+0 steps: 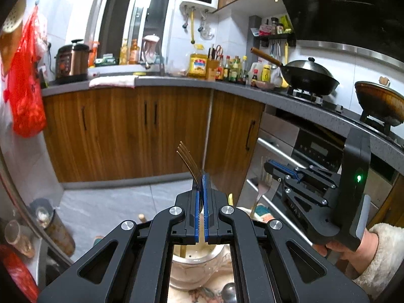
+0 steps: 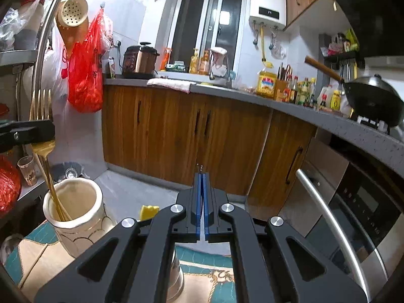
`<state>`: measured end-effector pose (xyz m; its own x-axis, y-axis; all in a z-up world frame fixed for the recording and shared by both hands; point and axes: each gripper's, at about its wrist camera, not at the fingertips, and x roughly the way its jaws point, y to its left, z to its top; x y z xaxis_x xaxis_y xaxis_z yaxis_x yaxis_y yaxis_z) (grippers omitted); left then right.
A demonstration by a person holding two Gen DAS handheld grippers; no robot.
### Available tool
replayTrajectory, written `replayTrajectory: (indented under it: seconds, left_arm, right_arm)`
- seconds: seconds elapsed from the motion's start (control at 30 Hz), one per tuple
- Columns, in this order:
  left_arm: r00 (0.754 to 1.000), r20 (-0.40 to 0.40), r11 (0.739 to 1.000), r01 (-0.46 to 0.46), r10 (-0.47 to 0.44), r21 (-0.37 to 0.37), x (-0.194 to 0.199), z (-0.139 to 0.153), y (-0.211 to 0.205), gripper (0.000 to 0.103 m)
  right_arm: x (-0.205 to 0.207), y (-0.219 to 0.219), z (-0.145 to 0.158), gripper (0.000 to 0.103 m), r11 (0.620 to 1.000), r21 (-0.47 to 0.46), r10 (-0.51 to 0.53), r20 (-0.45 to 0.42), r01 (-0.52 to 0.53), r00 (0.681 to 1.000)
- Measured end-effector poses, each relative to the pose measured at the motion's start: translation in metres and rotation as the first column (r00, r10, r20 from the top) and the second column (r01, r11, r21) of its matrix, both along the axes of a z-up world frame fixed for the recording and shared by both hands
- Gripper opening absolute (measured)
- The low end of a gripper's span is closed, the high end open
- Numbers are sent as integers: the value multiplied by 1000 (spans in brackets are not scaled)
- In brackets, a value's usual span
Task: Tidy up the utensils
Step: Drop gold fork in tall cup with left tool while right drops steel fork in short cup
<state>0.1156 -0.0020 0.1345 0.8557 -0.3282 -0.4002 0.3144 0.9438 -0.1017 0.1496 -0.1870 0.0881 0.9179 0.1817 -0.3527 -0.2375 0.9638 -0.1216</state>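
- Left wrist view: the left gripper (image 1: 202,176) is clamped on a gold fork (image 1: 188,160), the tines rising up and to the left past the blue pads.
- Directly below the gripper stands a cream holder (image 1: 197,265); through the gap in the frame the fork's handle (image 1: 182,250) reaches down into its open mouth.
- To the right, the right gripper (image 1: 270,170) is seen from the side, closed on a silver fork (image 1: 262,192) that hangs handle-down beside the holder; a hand (image 1: 346,245) with a fleecy cuff grips its handle.
- A silver spoon (image 1: 228,291) lies on the patterned mat at the lower edge, just in front of the holder.
- Right wrist view: the right gripper (image 2: 202,176) has its pads together; only two small tine tips (image 2: 200,166) of its silver fork show above them.
- At left, the cream holder (image 2: 78,217) stands on a teal-and-tan mat (image 2: 202,257). It contains gold handles leaning against its left wall; how many cannot be told.
- The gold fork (image 2: 41,106) stands tines-up over the holder, its neck held by the left gripper (image 2: 32,128), its handle running down inside the rim.
- A chopstick (image 2: 32,265) lies on the mat left of the holder.
- A yellow sponge (image 2: 149,210) sits behind the right gripper's arms.
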Motion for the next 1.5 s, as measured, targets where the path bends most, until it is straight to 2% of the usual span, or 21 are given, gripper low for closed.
replayTrajectory:
  seconds: [0.23,0.5,0.7,0.87,1.23,1.3,1.33,1.37,1.4,1.47,1.5]
  left_arm:
    - [999,-41,1000,-7,7,15,7,-8,-1,3]
    - [997,-71,1000,-7,8,18,13,-16,0,3]
    - [998,-65,999,-16,18,32,14,-16,1,4]
    - [997,-60,997,-50,53,62,18,-16,4,4]
    - [993,-83,995,-78,83,65,24,-23,15,4]
    - [993,-80,995,-78,83,64,24,-23,16,4]
    - [994,-79,995,-75,80,61,22,-22,17,4]
    - [994,-77,995,-76,80,59,21,-22,18,7]
    - [994,-73,995,-77,81,55,19,-21,20,9]
    - [994,-68,996,-77,80,46,15,-20,23,19]
    - [995,-66,996,-77,80,44,13,-20,25,20]
  right_arm:
    - [9,-5,-7,2,999,42,12,-64,-9,998]
    - [10,-1,-10,2,999,36,23,-80,-20,997]
    - [11,2,-13,2,999,28,33,-85,-30,996]
    - [13,1,-13,2,999,37,27,-90,-24,996]
    - [15,-2,-14,2,999,50,20,-98,-15,995]
    - [15,-3,-14,7,999,51,18,-105,-12,994]
    - [15,-4,-14,13,998,55,17,-105,-11,994]
    - [14,-6,-13,21,998,62,18,-107,-12,994]
    - [13,-7,-13,25,998,68,19,-109,-12,994]
    - [11,-12,-12,33,996,83,20,-109,-11,994]
    - [9,-14,-12,38,996,87,20,-109,-10,994]
